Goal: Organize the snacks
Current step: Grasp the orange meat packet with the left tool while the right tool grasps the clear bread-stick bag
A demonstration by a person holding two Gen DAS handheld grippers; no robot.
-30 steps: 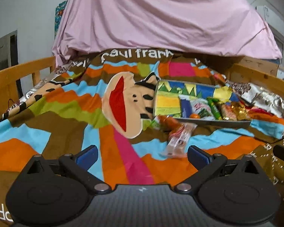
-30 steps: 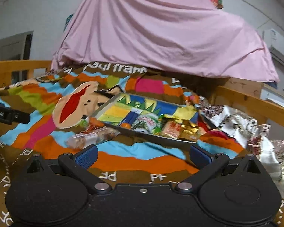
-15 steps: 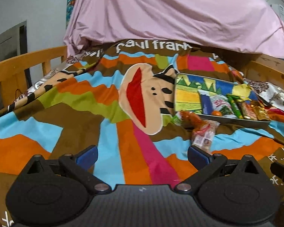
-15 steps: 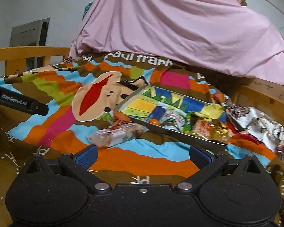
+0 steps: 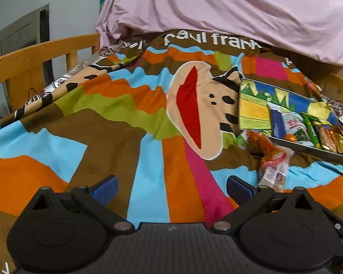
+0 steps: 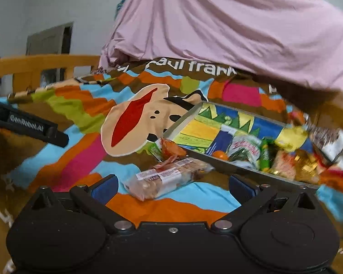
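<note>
A clear-wrapped snack bar [image 6: 169, 178] lies on the striped blanket just in front of my open, empty right gripper [image 6: 172, 188]. Behind it lies an orange snack packet [image 6: 171, 149], against the near rim of a colourful tray [image 6: 228, 167] that holds several snacks. In the left wrist view the bar [image 5: 275, 170], the orange packet [image 5: 258, 140] and the tray [image 5: 308, 148] sit to the right. My left gripper [image 5: 171, 188] is open and empty over bare blanket, left of the bar.
The bed has wooden rails at the left [image 5: 34, 61] and right [image 5: 338, 84]. A pink sheet [image 5: 228, 6] is heaped at the back. The left gripper's body [image 6: 32, 127] shows at the left of the right wrist view.
Both grippers have swung left and moved closer. The snack bar now lies nearer, between the right gripper's fingers in view. The tray has slid toward the right edge of the left view.
</note>
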